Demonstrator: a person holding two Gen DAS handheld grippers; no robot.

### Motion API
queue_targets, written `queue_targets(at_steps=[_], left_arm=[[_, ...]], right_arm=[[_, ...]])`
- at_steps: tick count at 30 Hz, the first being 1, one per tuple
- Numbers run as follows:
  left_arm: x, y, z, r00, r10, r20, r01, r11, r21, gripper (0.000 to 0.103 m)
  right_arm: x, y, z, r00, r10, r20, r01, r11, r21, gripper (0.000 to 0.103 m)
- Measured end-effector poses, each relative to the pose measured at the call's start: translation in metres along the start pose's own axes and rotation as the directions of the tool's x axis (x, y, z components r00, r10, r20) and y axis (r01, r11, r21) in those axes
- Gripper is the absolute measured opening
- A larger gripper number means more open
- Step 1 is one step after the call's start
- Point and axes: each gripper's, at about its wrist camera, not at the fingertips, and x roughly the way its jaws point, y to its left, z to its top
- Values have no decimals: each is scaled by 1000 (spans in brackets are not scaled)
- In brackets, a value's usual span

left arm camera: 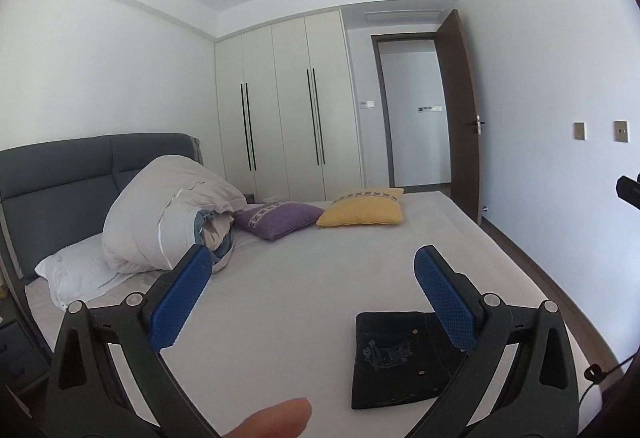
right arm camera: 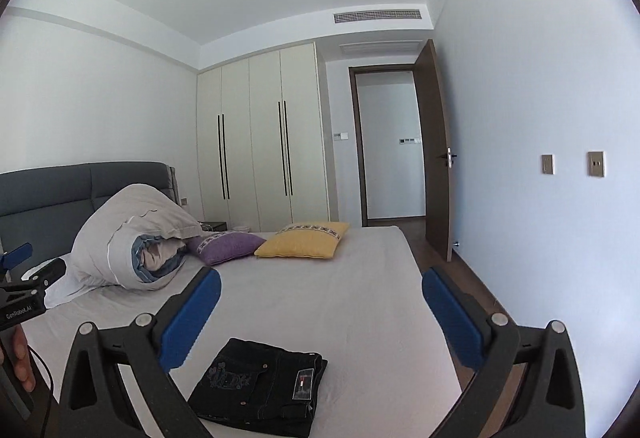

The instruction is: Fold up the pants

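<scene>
Black pants (left arm camera: pixel 400 358) lie folded into a compact rectangle on the grey bed sheet (left arm camera: pixel 328 278), near the bed's front edge. In the right wrist view the pants (right arm camera: pixel 260 382) show an embroidered back pocket and a label. My left gripper (left arm camera: pixel 312 278) is open and empty, raised above the bed with the pants below its right finger. My right gripper (right arm camera: pixel 320 302) is open and empty, held above the pants. The left gripper's body also shows at the left edge of the right wrist view (right arm camera: pixel 28 290).
A rolled duvet (left arm camera: pixel 168 214) and white pillow (left arm camera: pixel 76 270) lie by the grey headboard (left arm camera: pixel 60 174). A purple cushion (left arm camera: pixel 280 220) and yellow cushion (left arm camera: pixel 364 212) sit at the bed's far side. A wardrobe (left arm camera: pixel 280 110) and open door (left arm camera: pixel 460 110) stand beyond.
</scene>
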Motion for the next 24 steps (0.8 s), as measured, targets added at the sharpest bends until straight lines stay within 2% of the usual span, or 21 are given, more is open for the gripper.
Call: queue_targets(at_steps=[3,5,8,10,12,14,16,20,24], left_arm=[[-11,4,6,994,-38,-105,35,999,-24,103],[-18,4,0,986,-62,-156,56,998,-42,103],[-20,0,-15,976,-39,-215,29,998,-51,103],[-11,-2,-31,960,-27,-280,9,998,-67,103],[7,-2,-52,935,-40,-353,5,995,-99,103],[25,-4,-70,913,-53,-405,8,994,-113,103],[37,-9,-86,889,-48,-455,1,995,-103,103],[52,-15,-102,865,-49,-500,4,996,-90,103],[63,-20,-112,848,-59,-527,18,996,-83,103]], right_arm=[[-18,1,13,999,37,-24,-37,999,3,103],[-20,-1,12,996,54,-76,-51,998,41,103],[-17,-3,-1,988,48,-145,-36,995,88,103],[-16,1,-10,979,70,-191,-51,994,100,103],[-11,6,-23,969,72,-235,-51,994,96,103],[-1,12,-39,957,51,-285,-33,997,66,103],[9,18,-56,939,-32,-342,39,999,13,103],[29,20,-83,900,-112,-420,112,993,-25,103],[42,17,-92,870,-115,-479,130,991,-2,103]])
